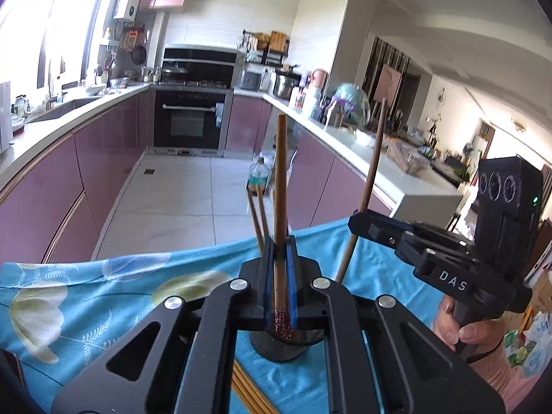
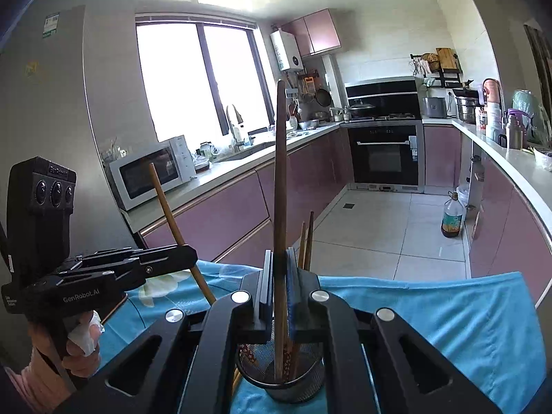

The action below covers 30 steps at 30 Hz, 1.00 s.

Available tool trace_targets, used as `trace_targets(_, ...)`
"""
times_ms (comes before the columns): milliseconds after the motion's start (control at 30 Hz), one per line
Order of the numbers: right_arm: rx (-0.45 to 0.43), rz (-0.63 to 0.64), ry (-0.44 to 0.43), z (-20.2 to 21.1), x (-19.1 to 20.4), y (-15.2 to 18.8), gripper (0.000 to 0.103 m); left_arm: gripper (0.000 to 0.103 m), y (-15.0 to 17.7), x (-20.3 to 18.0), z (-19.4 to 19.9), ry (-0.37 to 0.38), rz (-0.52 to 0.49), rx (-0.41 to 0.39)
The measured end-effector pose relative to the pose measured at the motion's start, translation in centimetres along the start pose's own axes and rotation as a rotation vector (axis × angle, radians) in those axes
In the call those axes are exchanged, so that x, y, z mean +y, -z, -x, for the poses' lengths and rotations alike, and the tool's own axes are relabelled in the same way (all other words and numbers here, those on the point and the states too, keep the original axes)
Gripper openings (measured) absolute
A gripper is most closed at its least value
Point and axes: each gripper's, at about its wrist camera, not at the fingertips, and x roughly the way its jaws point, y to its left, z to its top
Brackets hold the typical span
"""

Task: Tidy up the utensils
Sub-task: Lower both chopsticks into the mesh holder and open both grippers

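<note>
My left gripper [image 1: 280,241] is shut on a brown chopstick [image 1: 281,179] that stands nearly upright. Its patterned lower end hangs at the mouth of the black mesh holder [image 1: 276,348] on the blue floral cloth [image 1: 86,310]. To its right, my right gripper [image 1: 355,222] is shut on a second, slanted chopstick [image 1: 374,158]. In the right wrist view, the right gripper [image 2: 280,253] clamps its chopstick [image 2: 280,172], whose lower end reaches into the holder [image 2: 286,379]. The left gripper [image 2: 188,255] shows at the left with its chopstick [image 2: 165,200]. Two chopsticks [image 2: 307,238] stand in the holder.
Loose chopsticks [image 1: 248,393] lie on the cloth near the holder. Beyond the table edge is tiled floor with an oil bottle [image 2: 452,217], pink cabinets, an oven [image 2: 386,151] and a microwave [image 2: 151,169] on the counter. A hand [image 1: 459,327] grips the right handle.
</note>
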Motion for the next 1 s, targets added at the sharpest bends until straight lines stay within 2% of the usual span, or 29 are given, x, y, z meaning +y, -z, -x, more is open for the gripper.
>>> trace_targets(233,0.114,-0.009,0.006,-2.2,-0.5,1.9,0.006,0.008,2.1,0.1,-3.5,-0.002,-0.04,0.119)
trace_targets(467,0.238,0.006,0.024,-4.1,-0.4,2.7,0.006,0.008,2.4,0.4,-5.0,-0.001,-0.04,0.153)
trace_targets(833,0.244,-0.025,0.012,-4.6,-0.3,2.9,0.008,0.008,2.3,1.5,-6.5,-0.026,-0.015,0.161)
trace_targets(1000,0.226,-0.02,0.002,-3.9,0.1,3.1,0.009,0.012,3.0,1.8,-5.5,-0.052,-0.008,0.139)
